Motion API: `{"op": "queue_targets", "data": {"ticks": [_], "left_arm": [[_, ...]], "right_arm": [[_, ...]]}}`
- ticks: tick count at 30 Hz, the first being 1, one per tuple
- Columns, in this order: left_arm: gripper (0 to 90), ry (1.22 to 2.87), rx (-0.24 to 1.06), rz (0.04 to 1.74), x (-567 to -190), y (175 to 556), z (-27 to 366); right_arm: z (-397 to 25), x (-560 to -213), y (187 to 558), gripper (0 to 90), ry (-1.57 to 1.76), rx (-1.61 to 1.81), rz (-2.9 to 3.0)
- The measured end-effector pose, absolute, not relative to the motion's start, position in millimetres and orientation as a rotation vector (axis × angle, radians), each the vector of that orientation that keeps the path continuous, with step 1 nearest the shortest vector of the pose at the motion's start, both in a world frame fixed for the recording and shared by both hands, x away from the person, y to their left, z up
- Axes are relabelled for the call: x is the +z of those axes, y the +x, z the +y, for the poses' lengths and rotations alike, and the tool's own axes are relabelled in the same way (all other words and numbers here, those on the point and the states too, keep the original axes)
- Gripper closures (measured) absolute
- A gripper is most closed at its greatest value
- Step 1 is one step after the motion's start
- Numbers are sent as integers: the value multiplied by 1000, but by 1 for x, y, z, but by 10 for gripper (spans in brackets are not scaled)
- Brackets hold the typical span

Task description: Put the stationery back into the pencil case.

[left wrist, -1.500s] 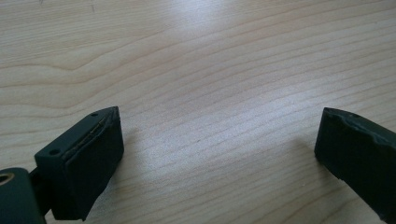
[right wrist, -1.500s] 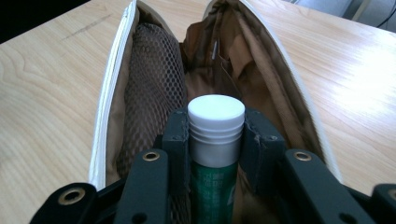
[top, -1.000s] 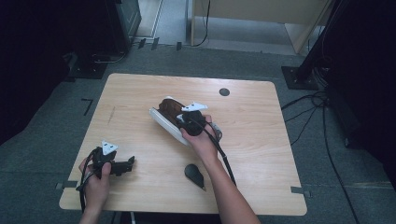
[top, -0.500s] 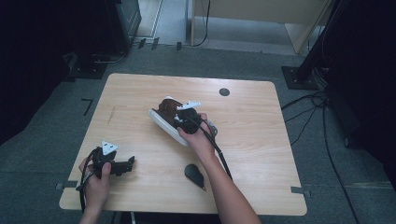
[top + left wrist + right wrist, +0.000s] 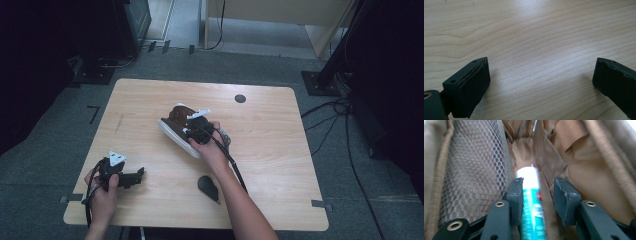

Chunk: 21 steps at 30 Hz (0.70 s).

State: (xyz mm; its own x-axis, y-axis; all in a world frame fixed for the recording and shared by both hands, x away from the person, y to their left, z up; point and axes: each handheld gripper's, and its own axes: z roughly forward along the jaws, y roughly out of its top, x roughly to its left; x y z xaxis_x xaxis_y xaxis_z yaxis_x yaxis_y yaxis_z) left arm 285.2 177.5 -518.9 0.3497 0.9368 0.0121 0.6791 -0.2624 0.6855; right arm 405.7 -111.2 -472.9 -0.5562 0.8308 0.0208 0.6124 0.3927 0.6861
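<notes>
Brown fabric and honeycomb mesh walled in the right gripper (image 5: pixel 537 192), which had its jaws pushed inside a brown bag (image 5: pixel 176 116) lying near the middle of the wooden table (image 5: pixel 280 150). Between those jaws lay a tube (image 5: pixel 531 205), white at its far end and green with a touch of red lower down. The left jaw touched the tube's side, while a gap showed between the tube and the right jaw, so the jaws stood partly apart and were not clamped on it. From the high view, the right hand (image 5: pixel 210 150) held this gripper at the bag's mouth, beside a white strip (image 5: pixel 175 137) running along the bag's near side; what that strip was could not be told.

Near the table's front left corner, the left gripper (image 5: pixel 131 176) hovered just over bare wood, its jaws spread wide with nothing between them. A small dark object (image 5: pixel 207 185) lay on the table near the front edge, between the two forearms and well apart from the bag.
</notes>
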Motion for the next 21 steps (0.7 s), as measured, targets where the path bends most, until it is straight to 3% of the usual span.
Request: {"op": "queue_targets", "data": {"ticks": [21], "left_arm": [[15,2032,571,1402,-519,285,178]], "right_arm": [[-148,-411,345,561,1124,1280,2123]]}}
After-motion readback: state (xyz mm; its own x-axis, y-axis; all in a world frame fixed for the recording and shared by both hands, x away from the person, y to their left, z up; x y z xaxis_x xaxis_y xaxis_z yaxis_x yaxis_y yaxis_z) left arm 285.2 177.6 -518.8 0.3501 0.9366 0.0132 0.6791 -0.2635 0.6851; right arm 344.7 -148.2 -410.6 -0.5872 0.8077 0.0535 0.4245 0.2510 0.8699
